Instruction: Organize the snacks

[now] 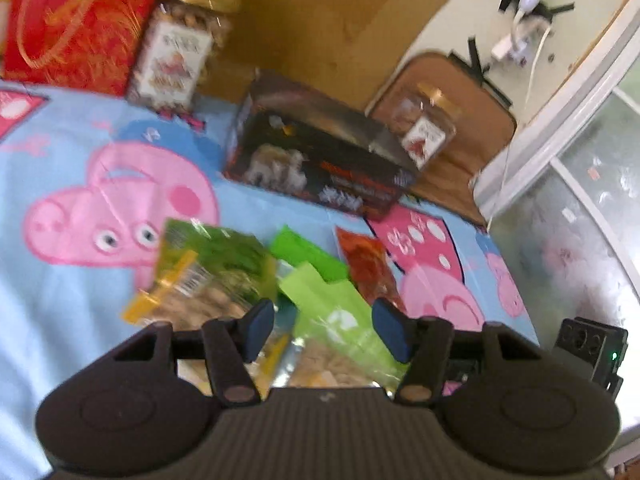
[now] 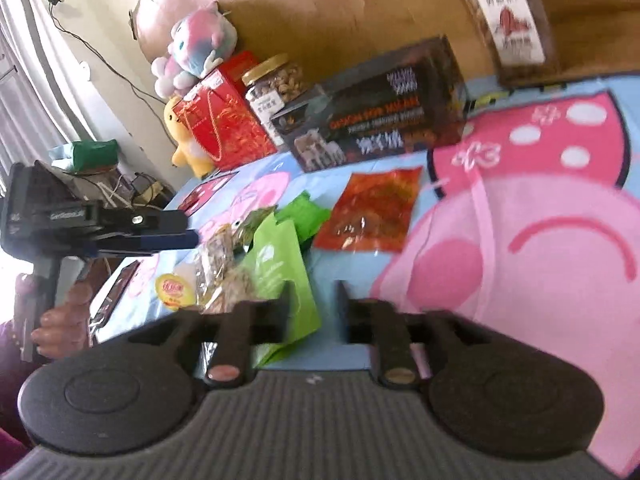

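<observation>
My left gripper (image 1: 322, 330) hangs with its fingers (image 1: 259, 330) parted and empty above a light green pouch (image 1: 340, 320) in a loose pile of snack packets with a red packet (image 1: 370, 270), all lying on a cartoon-pig sheet (image 1: 80, 152); my right gripper (image 2: 314, 312) is likewise parted, gripping nothing. Behind stand a gold-lidded jar of nuts (image 1: 176, 52), a dark box (image 1: 320, 160) and a red gift bag (image 1: 72, 20). A second jar (image 2: 512, 28) is cut off at its top and its contents blur.
</observation>
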The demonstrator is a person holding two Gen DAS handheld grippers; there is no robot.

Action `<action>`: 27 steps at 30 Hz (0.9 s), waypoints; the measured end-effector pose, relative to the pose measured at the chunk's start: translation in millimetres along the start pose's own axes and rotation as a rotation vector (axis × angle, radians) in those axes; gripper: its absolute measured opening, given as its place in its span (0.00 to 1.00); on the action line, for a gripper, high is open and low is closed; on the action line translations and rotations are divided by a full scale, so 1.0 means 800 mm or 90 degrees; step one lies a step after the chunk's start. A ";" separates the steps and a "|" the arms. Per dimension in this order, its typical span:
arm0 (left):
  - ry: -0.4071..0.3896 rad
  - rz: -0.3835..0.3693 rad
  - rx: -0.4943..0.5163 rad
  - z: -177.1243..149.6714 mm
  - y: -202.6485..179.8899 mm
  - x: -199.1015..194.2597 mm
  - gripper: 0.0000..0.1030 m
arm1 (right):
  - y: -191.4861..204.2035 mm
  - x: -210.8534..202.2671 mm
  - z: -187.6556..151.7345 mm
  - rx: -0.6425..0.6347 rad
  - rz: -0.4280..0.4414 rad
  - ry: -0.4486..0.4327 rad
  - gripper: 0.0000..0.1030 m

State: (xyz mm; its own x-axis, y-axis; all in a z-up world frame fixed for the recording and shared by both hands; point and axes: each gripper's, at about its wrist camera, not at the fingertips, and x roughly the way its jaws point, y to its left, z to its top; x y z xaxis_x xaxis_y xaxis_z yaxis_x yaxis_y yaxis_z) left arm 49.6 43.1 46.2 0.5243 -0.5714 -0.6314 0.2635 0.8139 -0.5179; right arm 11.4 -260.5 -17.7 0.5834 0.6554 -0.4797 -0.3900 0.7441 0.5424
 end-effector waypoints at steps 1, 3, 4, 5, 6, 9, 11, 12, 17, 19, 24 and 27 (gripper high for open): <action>0.011 -0.005 -0.007 -0.002 -0.001 0.007 0.54 | 0.001 0.003 -0.003 0.002 0.001 0.004 0.54; 0.024 -0.014 -0.021 -0.005 0.000 0.018 0.54 | 0.005 0.009 -0.008 0.005 0.024 0.001 0.52; 0.029 -0.015 -0.029 -0.007 0.001 0.021 0.54 | 0.008 0.015 -0.010 0.016 0.044 0.010 0.47; 0.027 -0.008 -0.034 -0.008 0.001 0.023 0.56 | 0.012 0.024 -0.011 0.023 0.054 0.024 0.23; 0.022 -0.003 -0.037 -0.008 0.003 0.021 0.59 | 0.014 0.030 -0.010 0.022 0.059 0.031 0.18; 0.017 -0.016 -0.054 -0.004 0.005 0.018 0.59 | 0.009 0.023 -0.003 0.054 0.067 -0.018 0.08; 0.013 -0.015 -0.047 0.001 -0.001 0.019 0.59 | -0.003 0.010 0.001 0.078 0.038 -0.062 0.08; 0.014 -0.016 -0.045 0.002 -0.005 0.021 0.59 | -0.011 0.006 0.002 0.099 0.030 -0.079 0.08; 0.037 -0.038 -0.028 0.003 -0.027 0.045 0.64 | -0.060 0.000 -0.017 0.271 0.048 -0.106 0.09; 0.047 -0.029 -0.014 -0.001 -0.034 0.053 0.64 | -0.056 -0.001 -0.022 0.253 0.075 -0.076 0.13; 0.073 0.007 0.004 -0.016 -0.035 0.056 0.64 | -0.015 -0.011 -0.023 0.091 0.031 -0.036 0.27; 0.077 0.037 0.013 -0.022 -0.031 0.050 0.64 | -0.024 -0.018 -0.013 0.105 0.033 -0.064 0.27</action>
State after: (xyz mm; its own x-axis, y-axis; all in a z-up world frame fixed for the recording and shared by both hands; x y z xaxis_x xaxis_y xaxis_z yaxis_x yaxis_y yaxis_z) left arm 50.0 -1.7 23.7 0.4380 -0.5307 -0.7256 0.2529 0.8473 -0.4670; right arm 2.9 -282.4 -28.5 0.6370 0.6695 -0.3820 -0.3042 0.6737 0.6735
